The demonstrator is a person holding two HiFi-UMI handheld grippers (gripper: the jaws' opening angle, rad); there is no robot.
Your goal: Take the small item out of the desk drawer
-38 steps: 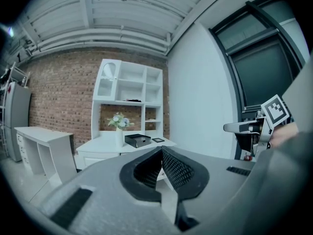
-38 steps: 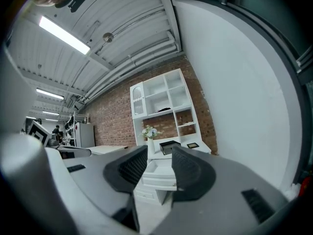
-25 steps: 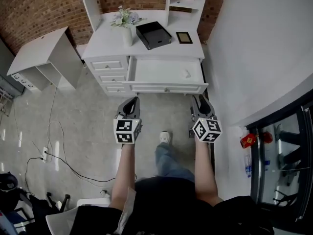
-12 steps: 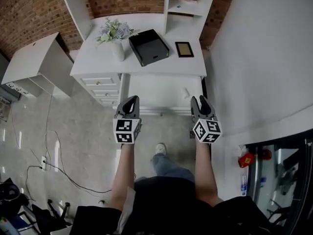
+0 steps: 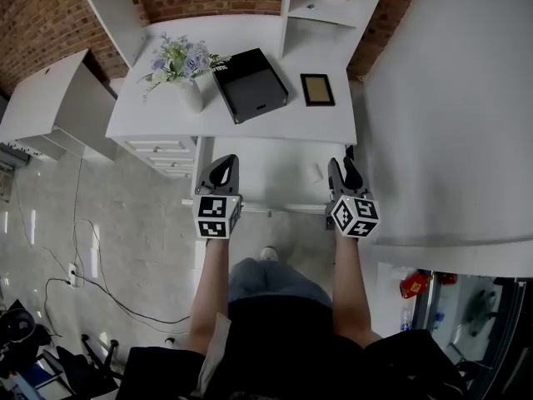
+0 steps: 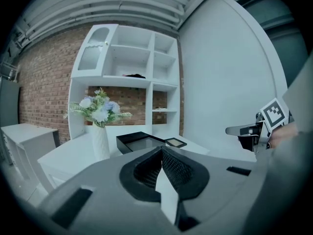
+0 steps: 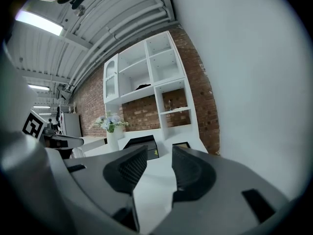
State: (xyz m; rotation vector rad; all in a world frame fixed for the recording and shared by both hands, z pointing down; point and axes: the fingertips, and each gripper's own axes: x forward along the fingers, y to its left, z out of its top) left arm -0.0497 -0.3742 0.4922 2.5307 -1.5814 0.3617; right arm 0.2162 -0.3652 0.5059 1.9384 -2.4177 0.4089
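Hovering before the white wooden desk (image 5: 275,65), both tools sit over its pulled-out white drawer (image 5: 266,161), tips just past the front rail. The right hand-held gripper (image 5: 345,172) has its jaws moderately apart with nothing between them. The left hand-held gripper (image 5: 223,170) has its pads pressed together, empty. The small pale item (image 5: 317,173) lies on the drawer floor just left of the right gripper's tips and well right of the left one, so the right is nearer. Its long axis is too small to read. The drawer's right wall crowds that side; open room lies leftward.
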